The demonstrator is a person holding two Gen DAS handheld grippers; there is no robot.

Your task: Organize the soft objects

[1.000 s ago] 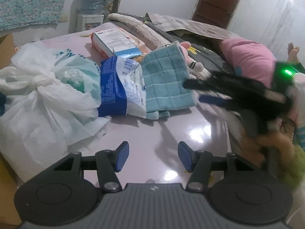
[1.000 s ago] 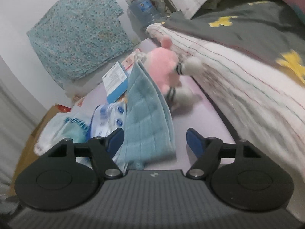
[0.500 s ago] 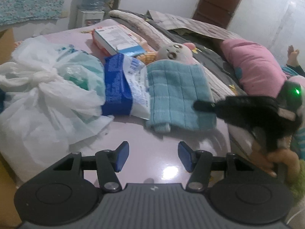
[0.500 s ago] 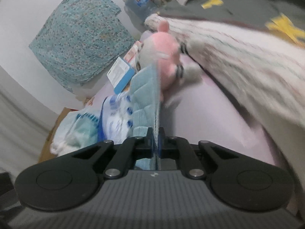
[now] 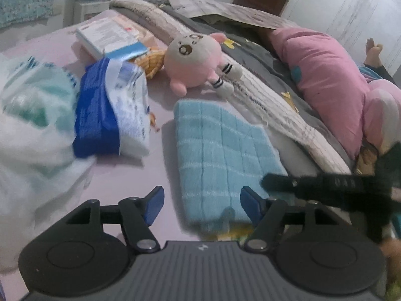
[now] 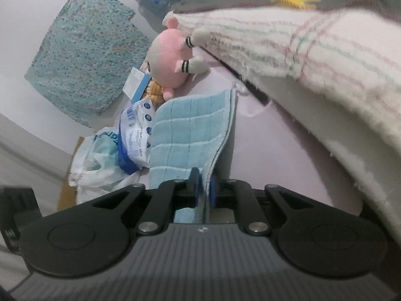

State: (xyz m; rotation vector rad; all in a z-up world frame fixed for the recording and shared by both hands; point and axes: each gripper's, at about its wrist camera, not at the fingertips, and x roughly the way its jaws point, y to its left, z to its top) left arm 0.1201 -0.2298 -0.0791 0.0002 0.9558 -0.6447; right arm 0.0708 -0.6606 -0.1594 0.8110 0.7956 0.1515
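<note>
Between my tongs lies a blue cloth (image 5: pixel 220 155), terry with woven ribs (matt, nubby); ahead, a fleecy plush toy (image 5: pixel 195 62); leftward, crinkly glossy plastic packet (image 5: pixel 112 107) on the smooth table (image 5: pixel 160 165).

Both views are dim and soft, lit by weak, even indoor light with a cool cast. Fisheye bending curves the walls and darkens the corners. In the left wrist view the white plastic bag (image 5: pixel 27 135) smears with motion blur, and the black right gripper (image 5: pixel 270 181) is blurred too. Faint shadows lie on the pink table (image 5: pixel 160 150). In the right wrist view the striped blanket (image 6: pixel 313 57) is streaked and unsharp.
</note>
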